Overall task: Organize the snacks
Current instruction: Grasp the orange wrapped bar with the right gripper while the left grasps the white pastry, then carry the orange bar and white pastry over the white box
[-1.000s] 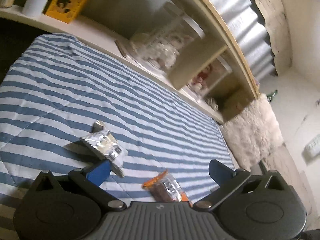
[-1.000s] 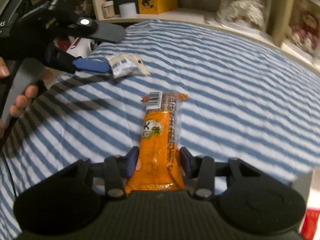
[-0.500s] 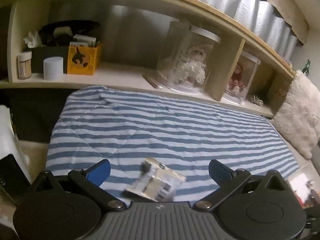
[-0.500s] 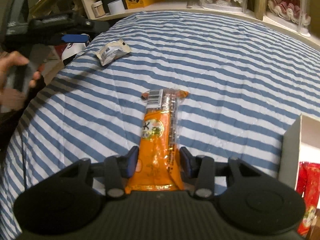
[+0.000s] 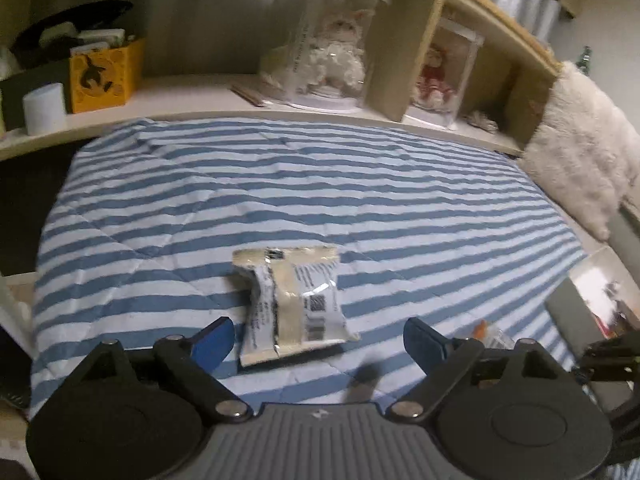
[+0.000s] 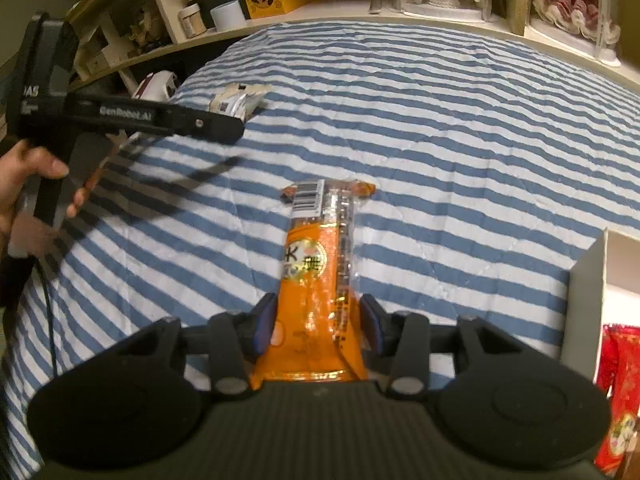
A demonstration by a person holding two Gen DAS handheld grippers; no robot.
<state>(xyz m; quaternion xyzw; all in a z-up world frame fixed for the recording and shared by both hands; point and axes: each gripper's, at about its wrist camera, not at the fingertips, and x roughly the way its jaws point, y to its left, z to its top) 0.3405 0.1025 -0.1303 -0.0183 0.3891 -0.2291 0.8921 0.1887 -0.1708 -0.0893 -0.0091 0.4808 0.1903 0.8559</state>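
While the right gripper [image 6: 318, 322] pinches an orange snack packet [image 6: 318, 280] by its near end, jaws pressed on both sides, packet sticking out above the striped bed cover [image 6: 440, 128], the left gripper [image 5: 318, 338] is spread wide. White snack packet [image 5: 292, 300] lies flat on the cover between its fingertips, untouched. White box [image 6: 586, 292] at right edge, near orange packet.

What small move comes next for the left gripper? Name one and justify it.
Probably ease the left gripper forward and down, then close. Its fingers are spread wide, and the white snack packet lies flat on the striped blanket between them, not yet gripped. The right gripper already clamps the orange snack packet.
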